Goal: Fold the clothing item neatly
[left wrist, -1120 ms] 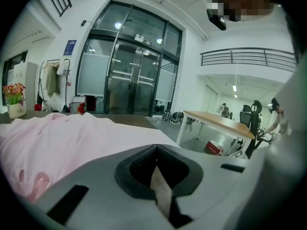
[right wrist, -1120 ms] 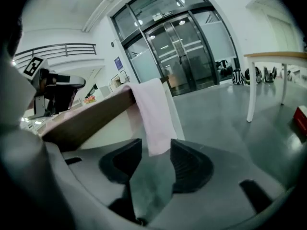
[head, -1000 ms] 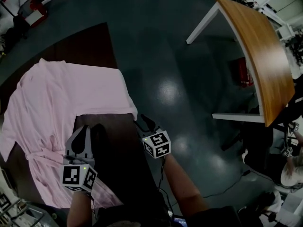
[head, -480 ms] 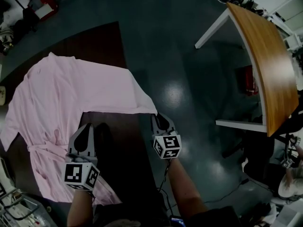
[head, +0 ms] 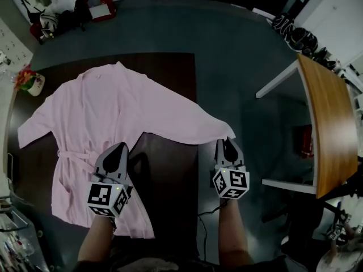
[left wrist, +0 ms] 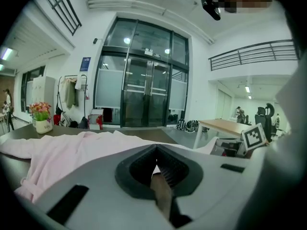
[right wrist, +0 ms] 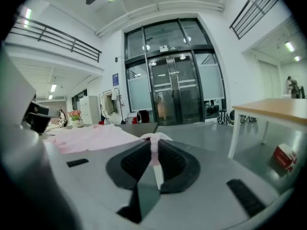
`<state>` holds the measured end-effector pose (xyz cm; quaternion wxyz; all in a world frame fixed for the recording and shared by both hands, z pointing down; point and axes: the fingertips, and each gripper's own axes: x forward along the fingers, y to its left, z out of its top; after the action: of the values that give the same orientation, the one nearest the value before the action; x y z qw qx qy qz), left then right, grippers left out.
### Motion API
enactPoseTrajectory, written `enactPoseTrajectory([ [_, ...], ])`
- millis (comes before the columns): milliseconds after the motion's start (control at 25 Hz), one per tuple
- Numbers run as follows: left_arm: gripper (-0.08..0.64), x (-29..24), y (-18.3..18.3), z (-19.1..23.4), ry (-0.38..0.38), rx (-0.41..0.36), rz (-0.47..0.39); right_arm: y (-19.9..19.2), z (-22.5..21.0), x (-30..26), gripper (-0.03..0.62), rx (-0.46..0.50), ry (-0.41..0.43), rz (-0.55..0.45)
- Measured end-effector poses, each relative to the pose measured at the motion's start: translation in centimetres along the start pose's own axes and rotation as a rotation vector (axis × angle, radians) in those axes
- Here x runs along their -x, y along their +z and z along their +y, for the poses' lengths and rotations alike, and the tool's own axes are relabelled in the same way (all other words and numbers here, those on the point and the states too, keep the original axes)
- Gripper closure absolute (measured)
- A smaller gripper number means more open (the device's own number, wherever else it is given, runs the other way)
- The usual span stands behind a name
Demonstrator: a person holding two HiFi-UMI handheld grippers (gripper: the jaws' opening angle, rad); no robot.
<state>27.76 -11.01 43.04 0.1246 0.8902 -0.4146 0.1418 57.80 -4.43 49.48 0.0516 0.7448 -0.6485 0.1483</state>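
A pink robe (head: 113, 106) lies spread on the dark table (head: 170, 174), collar at the far side. My left gripper (head: 118, 150) is over the robe's front edge near the belt. Its jaws are shut, with a thin strip of pinkish cloth pinched between them in the left gripper view (left wrist: 156, 164). My right gripper (head: 227, 145) holds the end of the robe's right sleeve (head: 204, 130), pulled out past the table's right edge. Its jaws have just been closing. Pink sleeve cloth (right wrist: 154, 140) stands between them.
A wooden table (head: 326, 123) on white legs stands on the grey floor to the right. A pot of flowers (head: 31, 79) sits at the dark table's far left corner. Red items (head: 99, 7) and bags lie on the floor beyond. Glass doors (left wrist: 144, 95) are ahead.
The right gripper closed on the sleeve end and rose, drawing the sleeve out to the right past the table edge. The left gripper rose with the robe's edge. The head view swung to the left.
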Motion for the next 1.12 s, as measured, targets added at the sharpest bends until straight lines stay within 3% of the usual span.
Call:
enactPoseTrajectory([
  [240, 0.551, 3.7, 1.2, 4.6, 0.002, -0.003, -0.054, 6.5, 4.6, -0.2, 0.558, 0.065, 0.039, -0.048],
  [600, 0.551, 10.8, 1.9, 13.3, -0.004, -0.03, -0.11, 10.5, 14.4, 0.0, 0.558, 0.132, 0.049, -0.076],
  [880, 0.551, 15.2, 2.0, 20.2, -0.03, -0.023, -0.127, 11.5, 23.5, -0.3, 0.558, 0.146, 0.067, -0.086],
  [1120, 0.551, 17.0, 1.6, 22.3, -0.029, -0.021, -0.11, 10.6, 25.8, -0.6, 0.558, 0.105, 0.055, -0.063],
])
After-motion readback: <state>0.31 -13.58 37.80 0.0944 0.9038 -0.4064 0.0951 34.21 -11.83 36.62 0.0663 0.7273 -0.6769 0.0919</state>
